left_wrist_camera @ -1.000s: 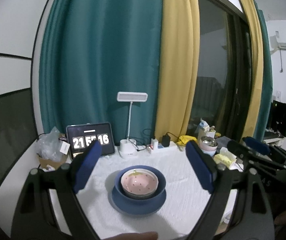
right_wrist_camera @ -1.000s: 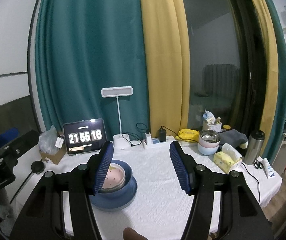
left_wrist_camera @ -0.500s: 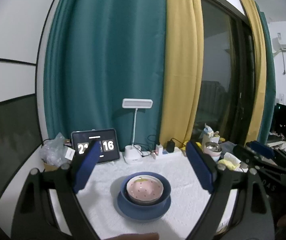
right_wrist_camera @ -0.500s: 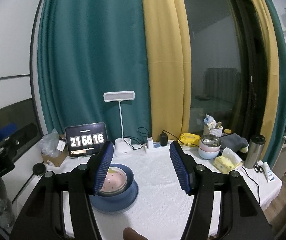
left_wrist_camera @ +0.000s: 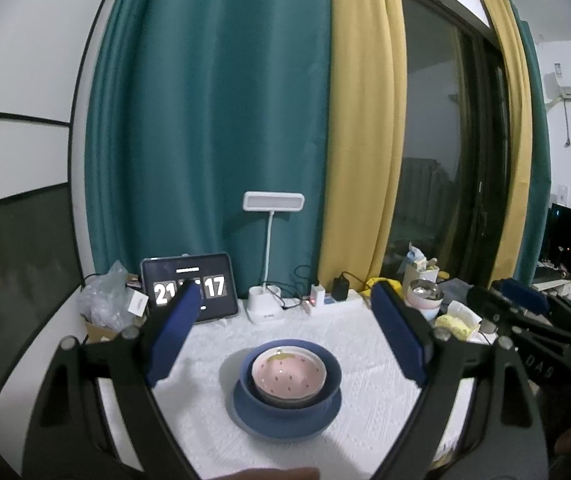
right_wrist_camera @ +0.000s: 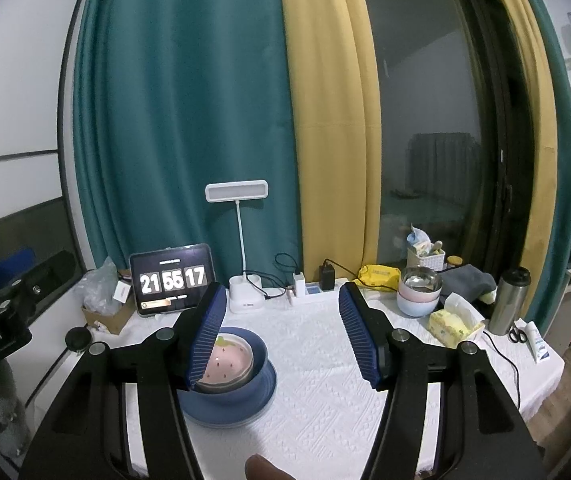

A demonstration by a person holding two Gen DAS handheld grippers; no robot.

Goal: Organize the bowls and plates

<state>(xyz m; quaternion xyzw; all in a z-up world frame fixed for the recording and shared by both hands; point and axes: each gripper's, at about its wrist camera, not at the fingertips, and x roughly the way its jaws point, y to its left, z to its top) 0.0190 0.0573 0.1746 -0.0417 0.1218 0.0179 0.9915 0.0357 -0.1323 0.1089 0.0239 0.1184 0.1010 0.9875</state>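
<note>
Bowls sit nested, pink bowl (left_wrist_camera: 288, 374) inside blue bowl (left_wrist_camera: 290, 394) on blue plate (left_wrist_camera: 245, 414), probably to save space, while left gripper (left_wrist_camera: 285, 336) and right gripper (right_wrist_camera: 281, 334) hang empty with fingers apart, stack at 6 and 8 o'clock.

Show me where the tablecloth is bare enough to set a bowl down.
Widest bare white tablecloth lies right of the nested pink bowl, blue bowl and blue plate, up to the yellow tissue pack. The back edge is crowded: clock tablet, white lamp base, power strip, stacked pastel bowls.
</note>
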